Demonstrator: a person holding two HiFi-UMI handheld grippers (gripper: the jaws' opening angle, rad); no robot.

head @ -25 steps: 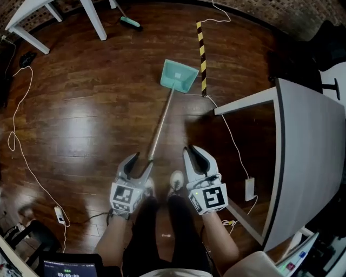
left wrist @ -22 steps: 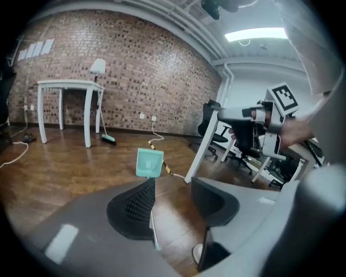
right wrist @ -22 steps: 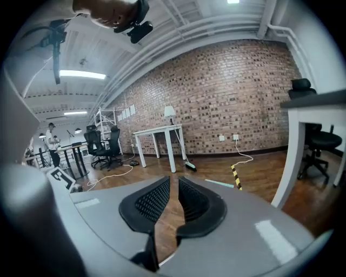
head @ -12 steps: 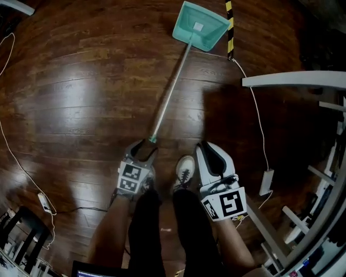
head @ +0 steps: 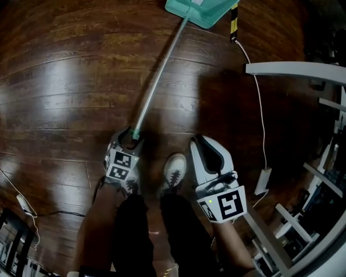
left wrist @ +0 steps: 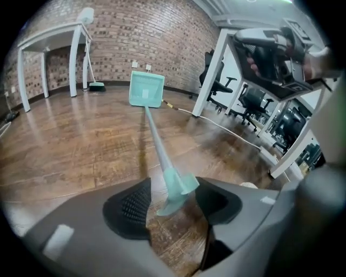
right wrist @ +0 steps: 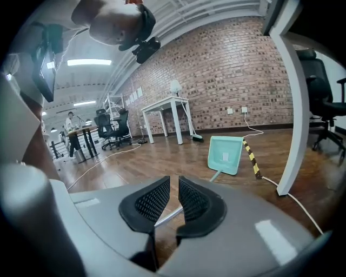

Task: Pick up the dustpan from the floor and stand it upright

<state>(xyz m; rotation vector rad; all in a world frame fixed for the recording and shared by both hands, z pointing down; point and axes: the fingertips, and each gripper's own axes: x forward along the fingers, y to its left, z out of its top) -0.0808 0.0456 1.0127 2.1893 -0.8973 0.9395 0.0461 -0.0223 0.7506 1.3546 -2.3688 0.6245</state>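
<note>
Left gripper (head: pixel 130 138): we're opening the jaws, the handle (head: pixel 159 76) tip lies between them, pads not pressing on it.
Right gripper (head: pixel 200 143): jaws nearly together, nothing in them.
Dustpan (head: pixel 201 10): flat on the wooden floor (head: pixel 65 81), pan away from us, beside the striped tape (head: pixel 233 24).

Open floor (head: pixel 65 81) left of dustpan handle (head: pixel 158 76); right side crowded: cable (head: pixel 259 108), desk frame (head: pixel 292 69), shoe (head: pixel 174 172).

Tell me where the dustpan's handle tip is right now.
The handle tip lies left of centre in the head view, between the opening jaws of the left gripper, left of the shoe.
</note>
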